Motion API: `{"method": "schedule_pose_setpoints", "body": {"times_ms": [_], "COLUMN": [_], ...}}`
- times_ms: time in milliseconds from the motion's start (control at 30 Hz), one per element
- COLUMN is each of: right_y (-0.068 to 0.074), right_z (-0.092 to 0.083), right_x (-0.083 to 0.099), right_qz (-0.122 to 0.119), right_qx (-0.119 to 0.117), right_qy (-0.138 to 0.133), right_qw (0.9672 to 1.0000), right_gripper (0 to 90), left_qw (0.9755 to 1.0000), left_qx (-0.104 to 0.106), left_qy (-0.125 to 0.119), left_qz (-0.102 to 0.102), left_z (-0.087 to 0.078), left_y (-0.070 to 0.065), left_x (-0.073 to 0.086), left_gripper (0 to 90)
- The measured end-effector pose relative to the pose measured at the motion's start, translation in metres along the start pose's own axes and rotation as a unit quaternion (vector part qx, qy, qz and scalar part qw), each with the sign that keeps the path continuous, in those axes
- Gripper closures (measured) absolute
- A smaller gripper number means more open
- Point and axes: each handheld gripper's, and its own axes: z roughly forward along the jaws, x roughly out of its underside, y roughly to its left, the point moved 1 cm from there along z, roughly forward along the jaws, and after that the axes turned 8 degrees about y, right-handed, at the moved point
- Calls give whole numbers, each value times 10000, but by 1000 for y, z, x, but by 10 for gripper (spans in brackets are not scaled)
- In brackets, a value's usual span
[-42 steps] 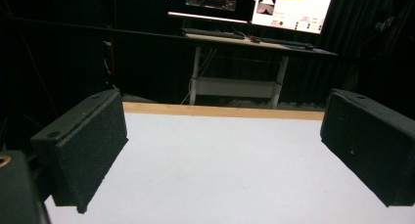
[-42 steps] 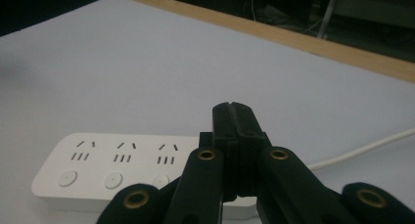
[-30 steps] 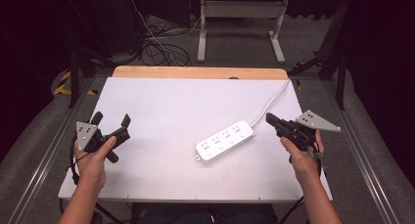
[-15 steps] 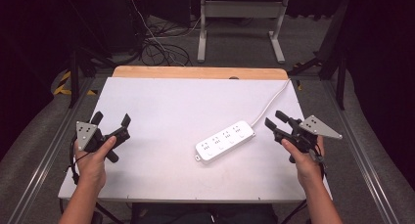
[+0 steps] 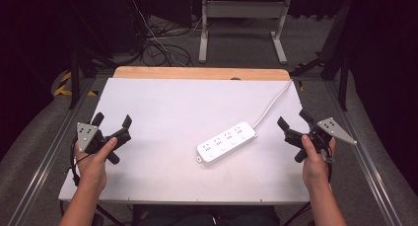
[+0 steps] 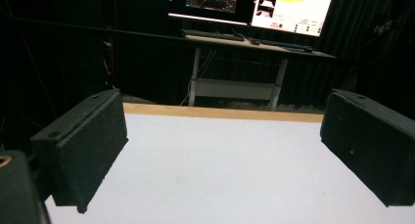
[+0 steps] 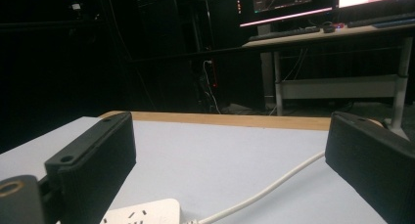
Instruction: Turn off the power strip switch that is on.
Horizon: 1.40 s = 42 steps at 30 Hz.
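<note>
The white power strip (image 5: pixel 226 142) lies diagonally right of the table's (image 5: pixel 162 102) middle, its cord (image 5: pixel 272 101) running to the far right corner. I reckon a careless grab could snag that cord. My right gripper (image 5: pixel 292 129) hovers by the right edge, my left gripper (image 5: pixel 111 122) near the left; both gape wide, holding nothing.
</note>
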Motion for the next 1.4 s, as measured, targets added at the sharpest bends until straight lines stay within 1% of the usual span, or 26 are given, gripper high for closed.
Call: {"method": "schedule_pose_setpoints", "body": {"times_ms": [133,233,333,467,567,633,733,967,1400], "right_y": [-1,1,3,4,4,5,6,7,7], "right_z": [-2,-2,-1,-1,1,1,0,0,2], "right_x": [0,0,0,1,2,2,3,4,5], "right_qz": [-56,-209,-313,-352,-369,-395,-462,-478,-479], "right_qx": [49,17,20,-38,-21,-28,-17,-10,-78], "right_qy": [-59,-42,4,63,131,160,195,246,314], "right_qw": [10000,9998,9995,9994,9992,9991,9987,9986,9983], "right_gripper": [53,53,53,53,53,53,53,53,53], "left_qw": [10000,10000,10000,10000,10000,10000,10000,10000,10000], "left_qx": [0,6,8,14,16,34,45,64,60], "left_qy": [2,8,8,10,9,4,-1,3,11], "left_qz": [3,5,4,-4,13,-10,25,24,36], "left_z": [0,0,0,1,0,0,0,1,0], "left_y": [0,0,0,-1,-1,-1,-2,-3,-3], "left_x": [0,0,0,0,0,0,0,0,0], "left_gripper": [40,41,41,41,41,41,41,41,41]}}
